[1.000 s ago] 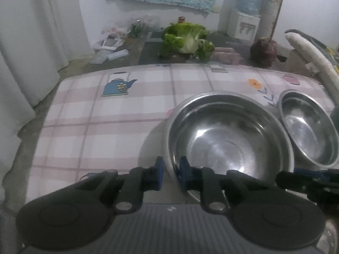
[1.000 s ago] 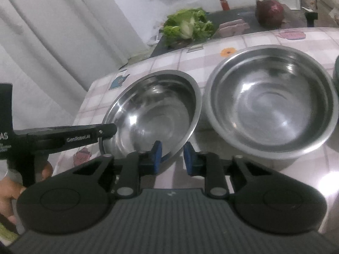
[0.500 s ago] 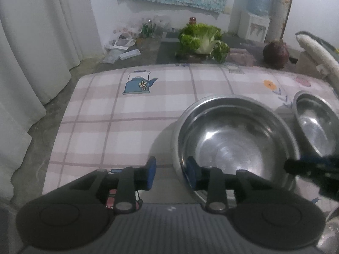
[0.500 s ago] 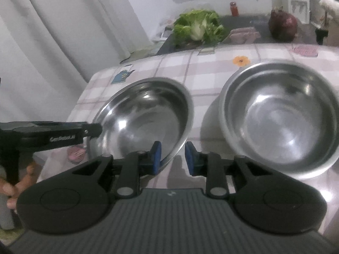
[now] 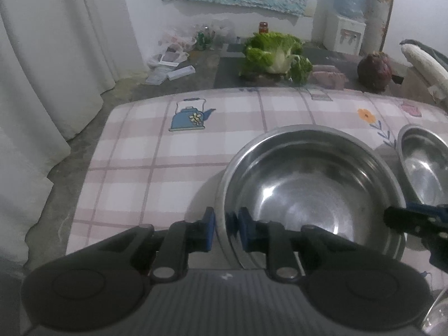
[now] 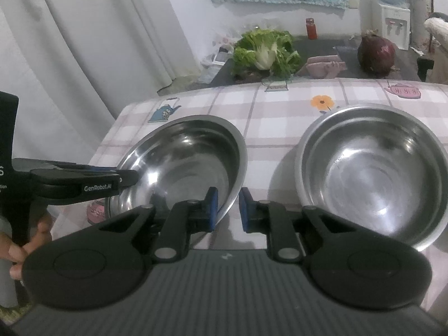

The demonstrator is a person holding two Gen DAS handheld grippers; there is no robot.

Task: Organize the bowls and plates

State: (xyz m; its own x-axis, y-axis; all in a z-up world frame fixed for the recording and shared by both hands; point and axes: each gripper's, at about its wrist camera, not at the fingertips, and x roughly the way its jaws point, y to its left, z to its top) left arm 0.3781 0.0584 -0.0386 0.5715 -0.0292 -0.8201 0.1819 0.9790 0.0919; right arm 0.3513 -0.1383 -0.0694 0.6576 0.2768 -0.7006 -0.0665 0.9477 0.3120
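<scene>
Two steel bowls stand on the checked tablecloth. The left bowl (image 5: 310,184) (image 6: 182,165) has its near-left rim between the blue pads of my left gripper (image 5: 226,231), which straddles the rim with one pad outside and one inside. The left gripper also shows in the right wrist view (image 6: 123,179) at that bowl's left rim. My right gripper (image 6: 226,210) is open with the left bowl's right rim between its pads; a gap remains. The right bowl (image 6: 372,173) (image 5: 425,162) stands apart to the right.
The tablecloth (image 5: 168,151) has a blue kettle print (image 5: 190,114). Behind the table lie a cabbage (image 5: 277,56), a dark red vegetable (image 6: 376,54) and a water dispenser (image 5: 344,28). White curtains (image 5: 42,70) hang at the left. A glass rim (image 5: 436,316) shows at bottom right.
Both cameras pulled back and rose a little. My left gripper opened wider, then narrowed around the left bowl's rim. My right gripper opened slightly and its pads now straddle that bowl's right rim.
</scene>
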